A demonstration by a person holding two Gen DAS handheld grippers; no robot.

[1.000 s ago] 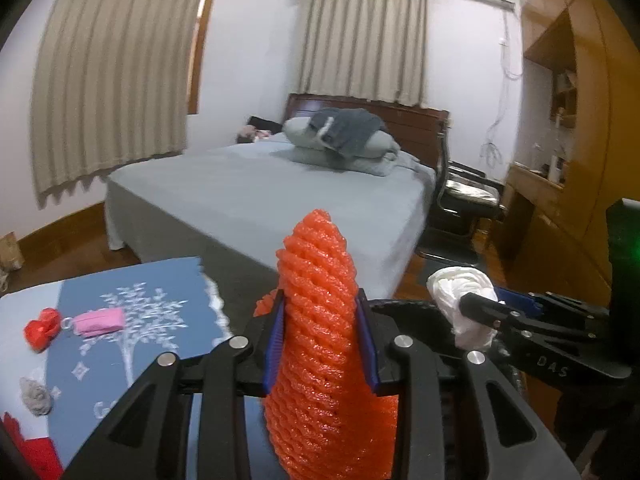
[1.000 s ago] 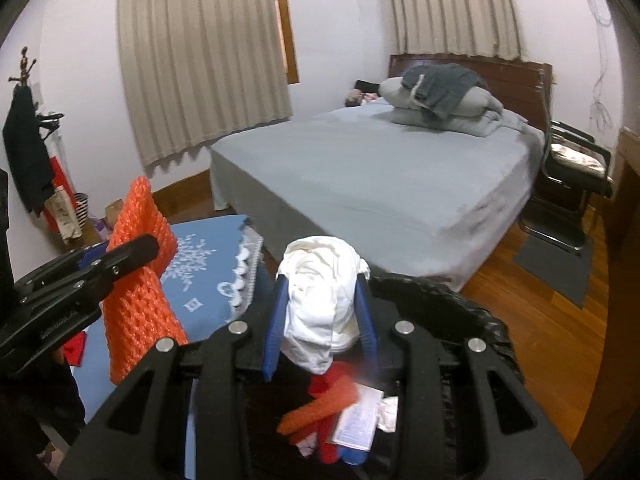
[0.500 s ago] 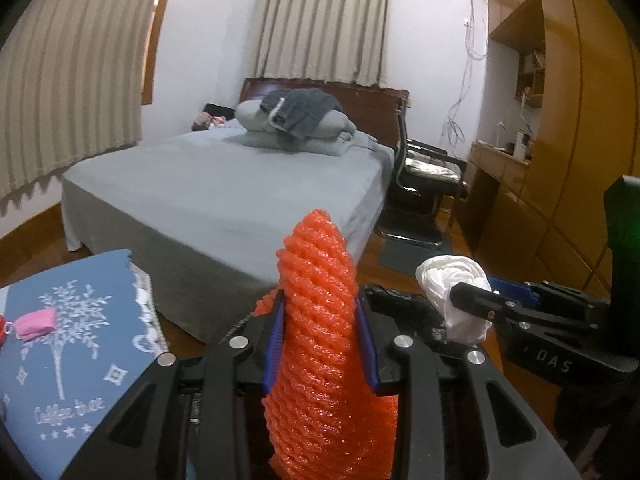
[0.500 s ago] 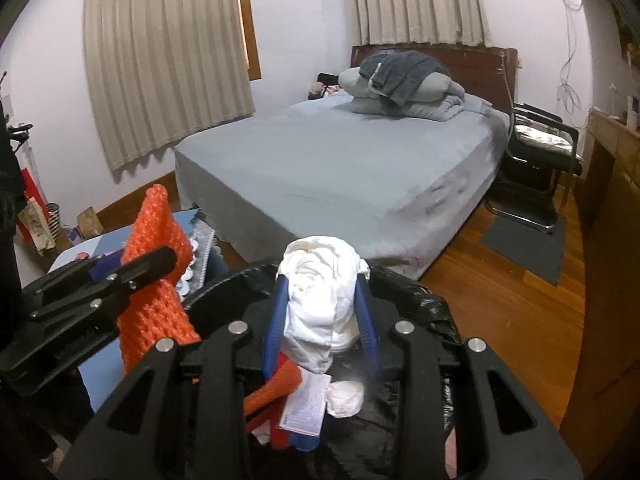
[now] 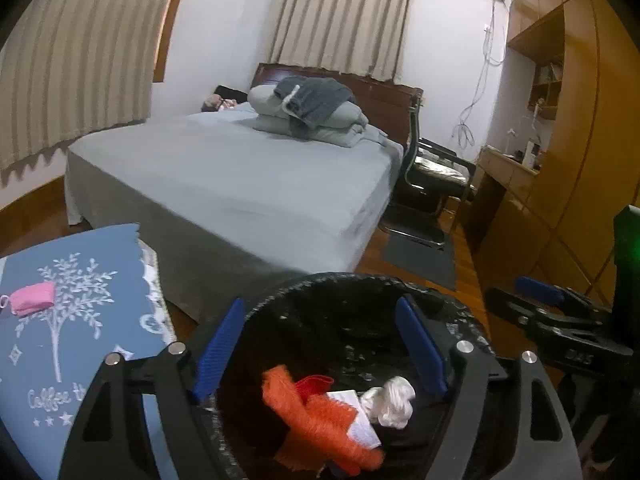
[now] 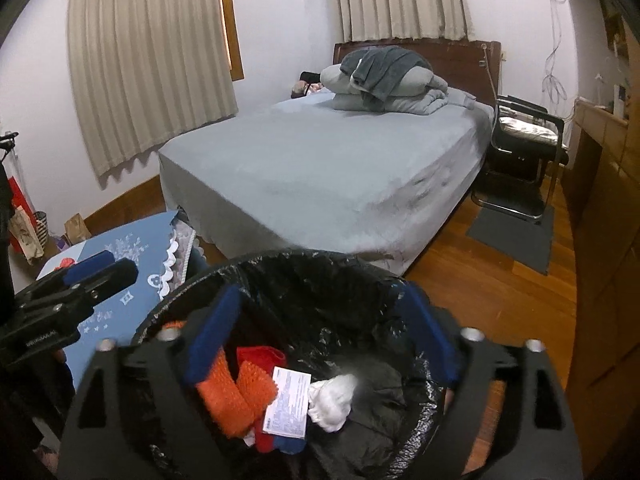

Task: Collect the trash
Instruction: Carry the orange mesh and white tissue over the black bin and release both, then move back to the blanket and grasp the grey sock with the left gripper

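A black-lined trash bin (image 5: 360,284) (image 6: 304,264) stands below both grippers. Inside lie an orange foam net (image 5: 320,420) (image 6: 228,400), a white crumpled tissue (image 5: 390,400) (image 6: 330,400), a paper slip (image 6: 288,406) and red scraps. My left gripper (image 5: 320,344) is open and empty over the bin. My right gripper (image 6: 320,340) is open and empty over the bin; it also shows at the right of the left wrist view (image 5: 540,292). A pink piece (image 5: 32,298) lies on the blue tablecloth (image 5: 80,320).
A grey bed (image 5: 224,176) (image 6: 328,160) fills the middle of the room. A black chair (image 6: 524,148) stands beside it, wooden cabinets (image 5: 560,160) at the right. The table (image 6: 120,248) is left of the bin, with a red item (image 6: 66,262) on it.
Both grippers opened over the bin. The orange foam net dropped from the left and the white tissue from the right; both now lie in the bin.
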